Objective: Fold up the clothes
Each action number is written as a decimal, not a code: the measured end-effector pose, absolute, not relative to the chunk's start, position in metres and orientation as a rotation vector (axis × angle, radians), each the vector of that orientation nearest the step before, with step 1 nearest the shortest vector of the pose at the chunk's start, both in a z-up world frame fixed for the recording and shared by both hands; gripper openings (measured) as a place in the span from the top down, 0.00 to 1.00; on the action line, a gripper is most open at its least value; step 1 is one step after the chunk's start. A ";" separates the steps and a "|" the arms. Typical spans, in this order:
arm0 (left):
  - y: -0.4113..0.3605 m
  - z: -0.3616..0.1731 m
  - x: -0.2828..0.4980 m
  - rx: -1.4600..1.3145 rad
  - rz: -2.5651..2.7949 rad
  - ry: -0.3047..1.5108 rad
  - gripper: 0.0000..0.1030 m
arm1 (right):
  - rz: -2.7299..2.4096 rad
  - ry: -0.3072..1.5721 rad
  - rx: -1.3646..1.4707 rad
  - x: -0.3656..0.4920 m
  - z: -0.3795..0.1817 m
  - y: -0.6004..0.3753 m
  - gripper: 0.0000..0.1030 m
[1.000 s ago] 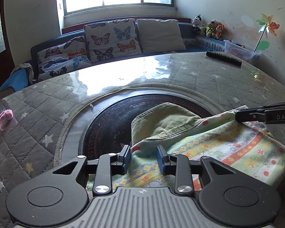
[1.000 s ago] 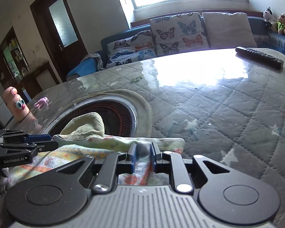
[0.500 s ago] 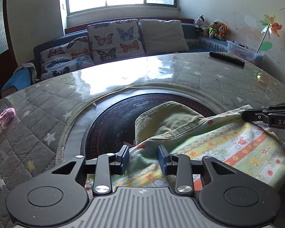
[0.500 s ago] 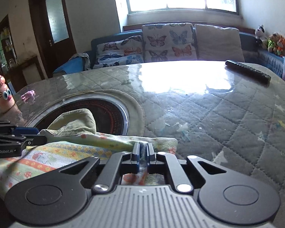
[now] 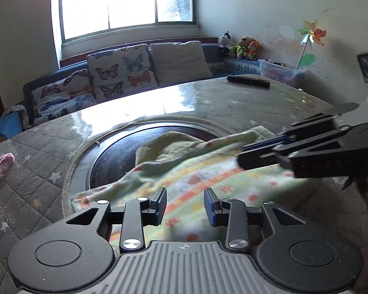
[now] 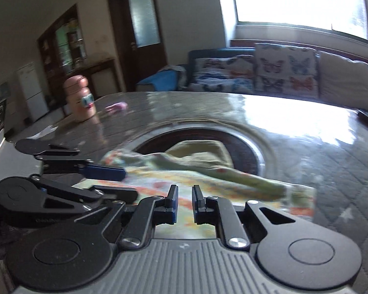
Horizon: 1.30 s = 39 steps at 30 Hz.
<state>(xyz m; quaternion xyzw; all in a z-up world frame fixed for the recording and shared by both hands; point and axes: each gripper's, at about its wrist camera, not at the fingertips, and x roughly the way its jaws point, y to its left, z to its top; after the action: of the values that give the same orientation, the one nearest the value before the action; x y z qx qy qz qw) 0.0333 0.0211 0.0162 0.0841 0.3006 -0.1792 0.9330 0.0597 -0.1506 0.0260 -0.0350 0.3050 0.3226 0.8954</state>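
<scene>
A small patterned garment [image 5: 208, 171], pale green with orange and yellow bands and an olive lining, lies flat, partly over the table's dark round inset [image 5: 110, 164]. My left gripper [image 5: 185, 207] hovers over its near part, open, with only cloth below the gap. My right gripper [image 6: 185, 202] hangs above the same garment [image 6: 208, 171]; its jaws are opening with a narrow gap, and nothing is pinched between them. Each gripper shows in the other's view: the right gripper [image 5: 244, 153] comes in from the right, and the left gripper [image 6: 125, 181] from the left, close by.
The quilted, glass-topped table [image 5: 245, 103] carries a black remote [image 5: 247, 81] at the far right, a small pink toy [image 5: 3, 161] at the left and a finger-shaped figure [image 6: 79, 100]. A sofa with butterfly cushions [image 5: 120, 73] runs along the far side.
The right gripper has let go of the garment's edge, rolled and swung left toward the left gripper. The left gripper has shifted sideways over the cloth and stays open.
</scene>
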 end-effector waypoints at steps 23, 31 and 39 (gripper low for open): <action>0.033 -0.004 0.005 0.110 -0.322 0.623 0.63 | 0.668 0.648 -0.120 0.014 0.003 -0.160 0.85; 0.035 -0.003 0.002 0.085 -0.310 0.617 0.59 | 0.566 0.654 -0.012 0.013 0.011 -0.194 0.78; 0.049 0.001 -0.003 0.052 -0.271 0.611 0.43 | 0.485 0.683 0.052 0.017 0.001 -0.227 0.69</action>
<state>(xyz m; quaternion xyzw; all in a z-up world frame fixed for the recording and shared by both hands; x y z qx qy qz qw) -0.0026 0.0492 0.0013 0.0253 0.2998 -0.1329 0.9444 0.0175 -0.2267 0.0014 0.0254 0.3316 0.2356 0.9132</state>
